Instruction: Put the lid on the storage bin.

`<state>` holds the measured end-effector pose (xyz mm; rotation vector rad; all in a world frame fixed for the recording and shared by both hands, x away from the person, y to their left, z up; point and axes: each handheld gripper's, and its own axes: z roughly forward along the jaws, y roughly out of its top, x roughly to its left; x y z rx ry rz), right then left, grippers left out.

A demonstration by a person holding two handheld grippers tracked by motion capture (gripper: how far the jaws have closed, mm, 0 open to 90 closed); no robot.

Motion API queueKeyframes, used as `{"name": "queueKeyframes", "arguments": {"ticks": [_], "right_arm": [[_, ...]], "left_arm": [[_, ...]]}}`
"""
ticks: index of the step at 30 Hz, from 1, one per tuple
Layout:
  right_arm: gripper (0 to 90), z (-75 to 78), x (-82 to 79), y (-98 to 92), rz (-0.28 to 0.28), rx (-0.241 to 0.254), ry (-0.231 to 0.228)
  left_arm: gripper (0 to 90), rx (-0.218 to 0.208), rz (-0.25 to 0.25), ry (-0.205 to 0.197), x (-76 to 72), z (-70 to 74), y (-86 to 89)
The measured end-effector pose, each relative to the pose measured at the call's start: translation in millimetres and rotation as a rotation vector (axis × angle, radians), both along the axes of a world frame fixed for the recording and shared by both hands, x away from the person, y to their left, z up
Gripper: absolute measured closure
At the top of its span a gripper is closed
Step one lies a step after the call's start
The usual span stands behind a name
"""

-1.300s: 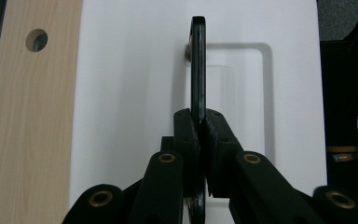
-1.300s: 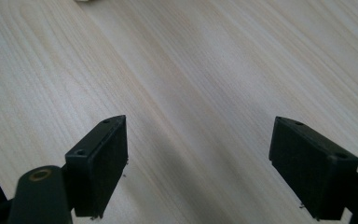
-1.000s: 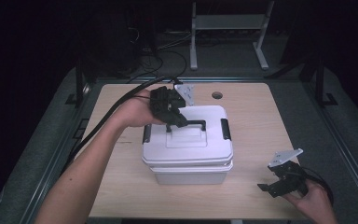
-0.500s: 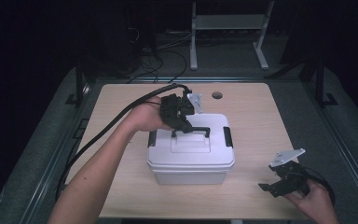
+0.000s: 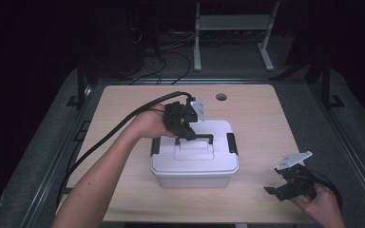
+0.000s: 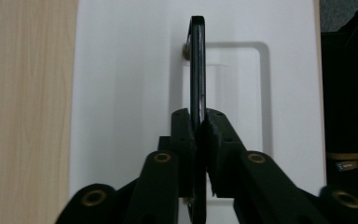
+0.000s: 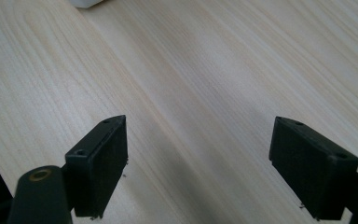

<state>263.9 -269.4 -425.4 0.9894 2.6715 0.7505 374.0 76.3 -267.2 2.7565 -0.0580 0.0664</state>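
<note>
In the middle of the high view a white lidded storage box (image 5: 195, 159) sits on the light wooden table (image 5: 123, 102), with a dark latch on each short end. The left gripper (image 5: 188, 136) comes in from the left of the frame and reaches down onto the black carrying handle (image 5: 197, 137) on the lid. In the left gripper view the handle (image 6: 196, 70) runs up the centre of the frame as 1 thin upright bar, standing above its recess in the white lid (image 6: 126, 93). The 2 black jaws close on the bar from both sides, and their pads (image 6: 182, 135) press on it; the jaws have just been easing open slightly, yet the bar sits pinched between them. A grip on the raised handle makes sense for carrying or setting down the box, since the handle is the 1 narrow part the jaws can span.

At the lower right of the high view the right gripper (image 5: 290, 187) lies low over the table, well apart from the box. In the right gripper view its 2 jaws stand spread wide with bare wood between them, so it looks parked out of the way.
</note>
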Motion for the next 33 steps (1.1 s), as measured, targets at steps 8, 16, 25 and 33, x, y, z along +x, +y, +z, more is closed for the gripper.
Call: {"name": "queueKeyframes", "arguments": {"ticks": [8, 16, 25, 33], "right_arm": [[18.7, 0.2, -1.5, 1.4, 0.003, -0.003, -0.002], [18.7, -1.0, -1.6, 1.7, -0.002, -0.006, 0.003], [18.7, -1.3, -1.0, 3.4, -0.001, -0.011, 0.004], [18.7, -1.2, -1.3, 2.7, -0.004, -0.01, 0.005]], "left_arm": [[71.0, -0.053, 0.007, 0.002, -8.4, 11.9, 15.6], [68.3, -0.081, 0.047, -0.008, -10.7, 15.5, 44.1], [63.8, -0.122, 0.114, -0.02, -11.3, 14.4, 82.2], [61.4, -0.162, 0.168, -0.013, -14.5, 5.7, 113.5]]}}
